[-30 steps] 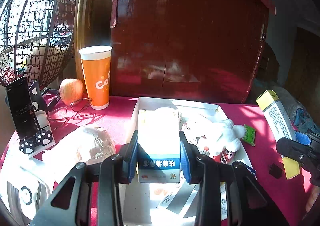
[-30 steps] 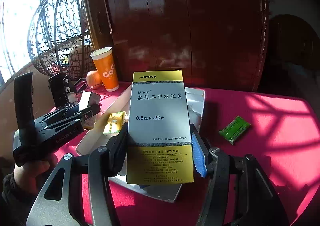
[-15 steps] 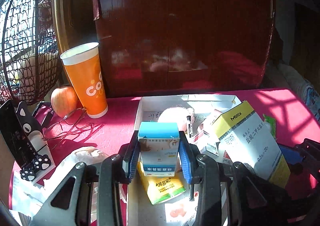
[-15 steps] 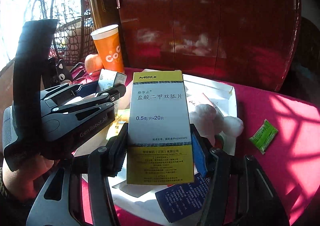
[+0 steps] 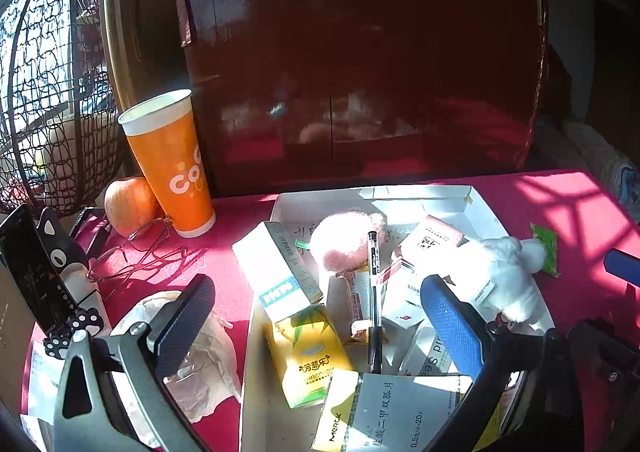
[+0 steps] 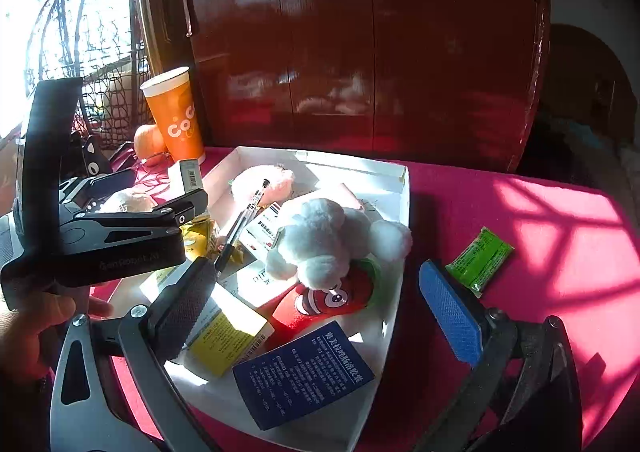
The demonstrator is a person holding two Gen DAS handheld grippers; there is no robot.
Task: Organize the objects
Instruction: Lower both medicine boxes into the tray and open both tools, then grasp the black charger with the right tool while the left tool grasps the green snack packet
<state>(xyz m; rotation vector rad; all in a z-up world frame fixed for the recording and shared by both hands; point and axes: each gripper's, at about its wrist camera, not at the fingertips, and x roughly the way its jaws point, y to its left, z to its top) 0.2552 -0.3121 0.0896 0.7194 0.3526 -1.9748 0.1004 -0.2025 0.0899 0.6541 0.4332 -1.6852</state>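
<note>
A white cardboard tray (image 5: 476, 198) (image 6: 402, 188) on the red table holds several things. The blue-and-white medicine box (image 5: 280, 272) leans on the tray's left wall. The yellow Merck box (image 5: 384, 412) (image 6: 224, 336) lies flat at the tray's near end. My left gripper (image 5: 316, 328) is open and empty above the tray, and it shows in the right wrist view (image 6: 160, 208). My right gripper (image 6: 320, 312) is open and empty over the tray. A green sachet (image 6: 478, 258) (image 5: 545, 248) lies on the table right of the tray.
The tray also holds a white plush (image 6: 328, 240), a pink plush (image 5: 344, 240), a pen (image 5: 374, 292), a yellow carton (image 5: 310, 358) and a dark blue box (image 6: 304, 372). An orange cup (image 5: 172, 168), an apple (image 5: 130, 204), glasses (image 5: 136, 252), a phone stand (image 5: 44, 284) and a wrapped bundle (image 5: 196, 352) stand left.
Both grippers have opened. The left let go of the blue-and-white box, which now leans on the tray's left wall. The right let go of the Merck box, now flat in the tray.
</note>
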